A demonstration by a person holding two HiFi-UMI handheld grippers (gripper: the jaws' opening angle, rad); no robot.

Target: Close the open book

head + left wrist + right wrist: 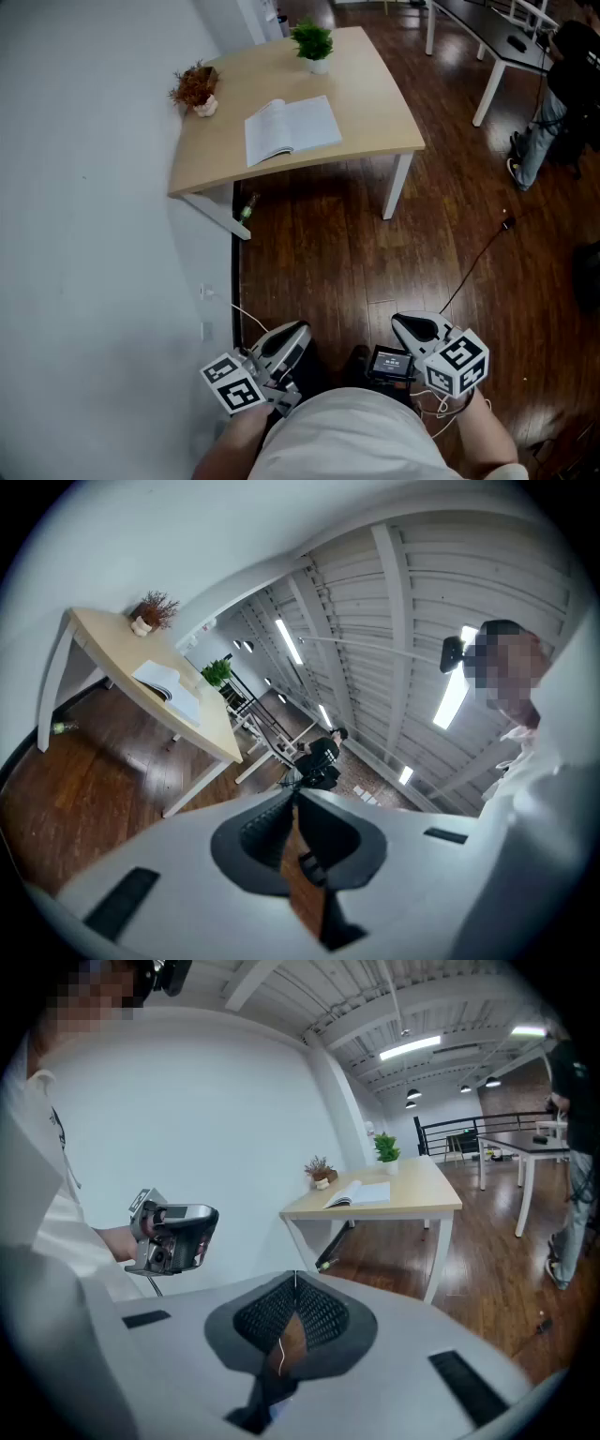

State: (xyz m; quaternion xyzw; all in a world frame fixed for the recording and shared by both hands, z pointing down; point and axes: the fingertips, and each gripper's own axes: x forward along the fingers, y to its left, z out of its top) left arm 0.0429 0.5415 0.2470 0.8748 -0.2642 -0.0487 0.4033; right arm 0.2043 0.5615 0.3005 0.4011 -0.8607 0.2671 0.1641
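Your left gripper (292,794) has its jaws pressed together at the tips, with nothing between them; your right gripper (295,1279) is the same, pads meeting and empty. You hold both low and close to your body, over the dark wooden floor (375,262), the left one nearer the white wall (94,234) and the right one level with it, well apart from the table. The open book (292,129) lies pages up on the light wooden table (375,103) at the far side of the scene, towards that table's near edge, its right-hand page flat and its left-hand pages slightly arched. Beyond the book a green potted plant (313,42) stands at the table's far edge. At the far left corner a reddish dried plant (195,89) sits in a small pot next to the wall. Neither plant touches the book. A small green bottle (246,208) lies on the floor beneath the table's near left side. At the far right a person (562,84) sits beside a dark table (487,28) with white legs.
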